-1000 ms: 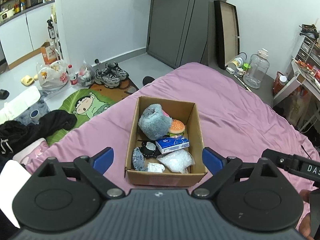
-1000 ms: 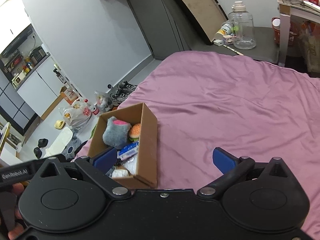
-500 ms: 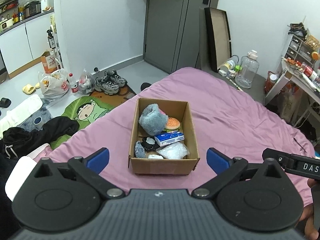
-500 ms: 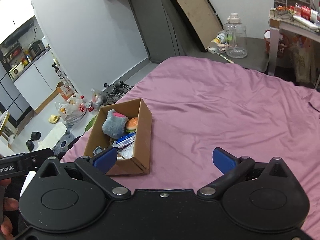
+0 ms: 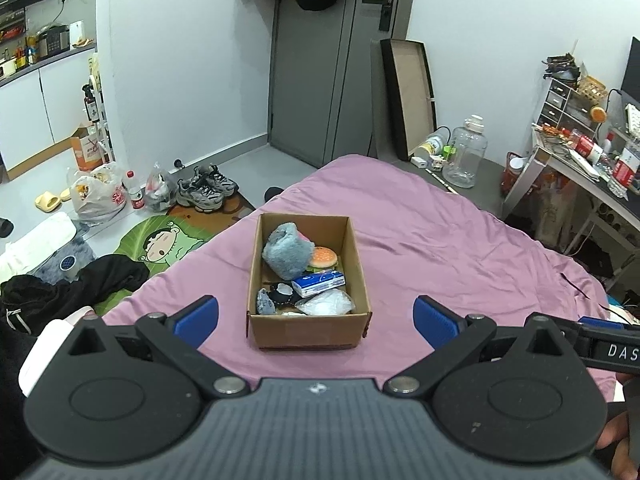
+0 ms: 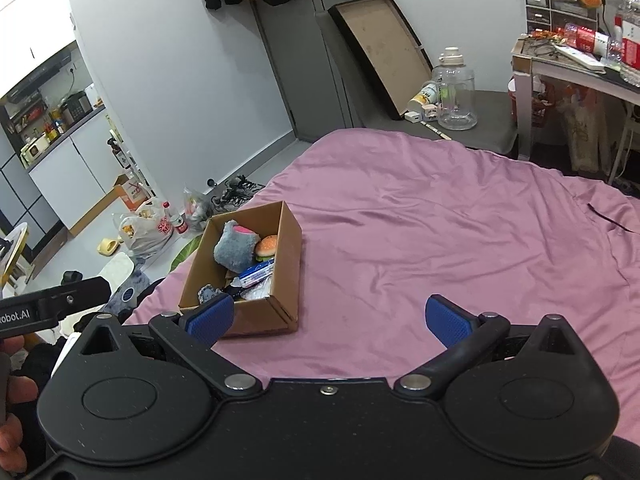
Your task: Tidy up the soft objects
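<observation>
1. Right now the purple bedspread (image 5: 440, 248) is bare apart from one cardboard box (image 5: 307, 334) near its left edge, so the sort looks done or close to it; both tools sit back from the box, well apart from it.
2. Box contents, all inside its walls: grey plush toy (image 5: 286, 254) at the far end, burger toy (image 5: 323, 257) beside it, blue tissue pack (image 5: 318, 283) in the middle, clear plastic bag (image 5: 326, 303) and a small dark plush (image 5: 280, 298) at the near end.
3. Left gripper (image 5: 316, 316): jaws spread wide, nothing between them. Right gripper (image 6: 330, 316): also wide, empty.
4. Next move, as a guess: check the sheet for strays; if none, finish. Otherwise reach in low and pinch gently, since soft items deform.
5. Writing: "DAS" on the bar at the right edge of the left view (image 5: 622, 350); "obot.AI" on the bar at the left edge of the right view (image 6: 14, 315). Tissue pack print too small to read.
</observation>
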Demonstrator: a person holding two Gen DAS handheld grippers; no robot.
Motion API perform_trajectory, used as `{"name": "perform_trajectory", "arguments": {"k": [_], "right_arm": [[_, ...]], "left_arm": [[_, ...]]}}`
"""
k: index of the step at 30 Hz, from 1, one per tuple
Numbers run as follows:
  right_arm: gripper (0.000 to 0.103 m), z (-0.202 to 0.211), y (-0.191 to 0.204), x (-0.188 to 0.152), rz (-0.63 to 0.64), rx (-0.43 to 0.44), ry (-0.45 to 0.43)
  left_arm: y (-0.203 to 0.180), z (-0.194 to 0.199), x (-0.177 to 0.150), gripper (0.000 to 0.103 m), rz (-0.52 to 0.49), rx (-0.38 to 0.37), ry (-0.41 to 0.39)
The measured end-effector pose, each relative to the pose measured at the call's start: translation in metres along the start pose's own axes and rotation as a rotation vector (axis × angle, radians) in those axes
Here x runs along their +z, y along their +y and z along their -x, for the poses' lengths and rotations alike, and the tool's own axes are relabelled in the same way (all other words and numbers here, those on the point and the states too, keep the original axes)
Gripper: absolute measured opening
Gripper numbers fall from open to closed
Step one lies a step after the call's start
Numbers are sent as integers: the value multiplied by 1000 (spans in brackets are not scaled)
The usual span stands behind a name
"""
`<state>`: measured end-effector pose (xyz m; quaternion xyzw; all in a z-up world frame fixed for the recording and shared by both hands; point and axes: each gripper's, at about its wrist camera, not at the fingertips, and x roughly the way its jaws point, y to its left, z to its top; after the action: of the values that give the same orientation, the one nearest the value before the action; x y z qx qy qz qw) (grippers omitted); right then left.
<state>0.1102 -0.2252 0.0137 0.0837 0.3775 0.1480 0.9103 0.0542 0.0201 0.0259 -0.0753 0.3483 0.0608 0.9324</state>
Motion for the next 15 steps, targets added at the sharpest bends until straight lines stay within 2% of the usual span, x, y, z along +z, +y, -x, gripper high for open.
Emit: {"name": "perform_trajectory", "arguments": {"k": [15], "right_arm": [[103,32,11,-17,27,-7,-36]], "left_arm": [[3,24,-18,103,-26,-11,-23]]}}
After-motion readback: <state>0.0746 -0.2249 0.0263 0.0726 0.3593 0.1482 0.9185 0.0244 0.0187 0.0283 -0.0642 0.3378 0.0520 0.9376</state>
